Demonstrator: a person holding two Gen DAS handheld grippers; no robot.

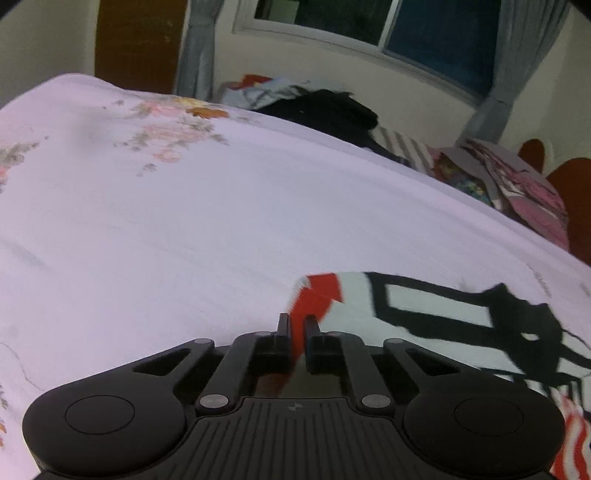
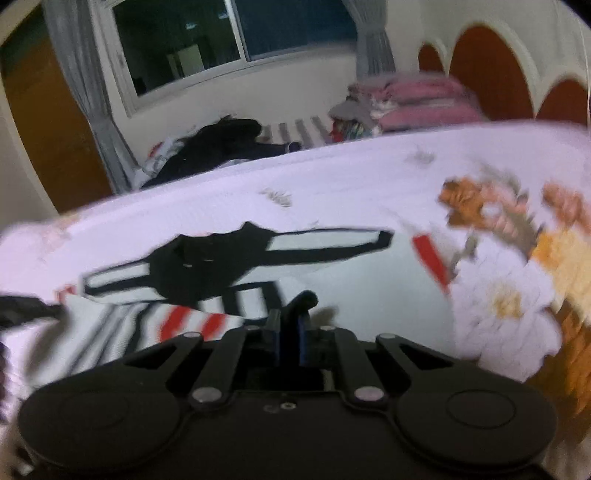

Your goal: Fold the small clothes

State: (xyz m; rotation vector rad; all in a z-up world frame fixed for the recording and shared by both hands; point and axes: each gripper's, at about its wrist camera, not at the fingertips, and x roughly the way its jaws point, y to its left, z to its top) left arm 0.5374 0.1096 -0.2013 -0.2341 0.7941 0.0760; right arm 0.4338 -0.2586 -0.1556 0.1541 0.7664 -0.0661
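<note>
A small white garment (image 1: 424, 306) with black print and red trim lies on the pale floral bedsheet (image 1: 184, 221). My left gripper (image 1: 297, 325) is shut on its red-edged corner, which runs between the fingers. In the right wrist view the same garment (image 2: 229, 273) spreads ahead and to the left, with red and black stripes near me. My right gripper (image 2: 288, 321) is shut on a dark edge of the garment that sticks up between the fingers. The view is blurred by motion.
A pile of dark clothes (image 1: 325, 107) and a stack of pink and patterned fabric (image 1: 517, 184) lie past the far edge of the bed. A window (image 2: 221, 33) with grey curtains is behind. A red-brown headboard (image 2: 487, 66) stands at the right.
</note>
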